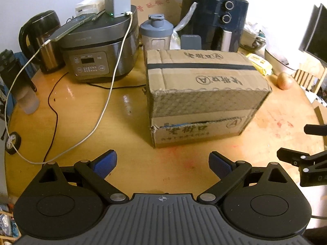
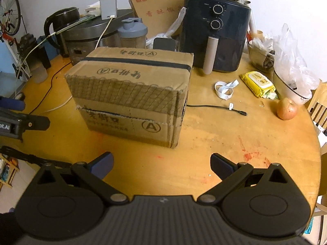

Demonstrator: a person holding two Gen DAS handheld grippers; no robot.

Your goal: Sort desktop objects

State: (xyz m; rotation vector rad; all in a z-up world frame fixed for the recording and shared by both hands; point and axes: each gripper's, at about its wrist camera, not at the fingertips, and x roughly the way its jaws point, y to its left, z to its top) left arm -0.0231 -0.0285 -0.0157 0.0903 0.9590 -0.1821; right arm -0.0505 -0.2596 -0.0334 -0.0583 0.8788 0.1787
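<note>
One cardboard box (image 1: pixel 204 94), taped shut with a dark strip, front torn, sits mid-table (image 2: pixel 204 138). Left gripper (image 1: pixel 162 163) and right gripper (image 2: pixel 161 164): both jaws wide open, empty, near side of box. One onion (image 2: pixel 286 109) far right.

Both units same hw: left gripper (image 1: pixel 162 164) & right gripper (image 2: pixel 161 165) matte black linkage arms, silver pivot screws, blue pads (image 1: pixel 105 163) on jaws, round black side discs, ribbed grey base w/ small crosshair mark.
</note>
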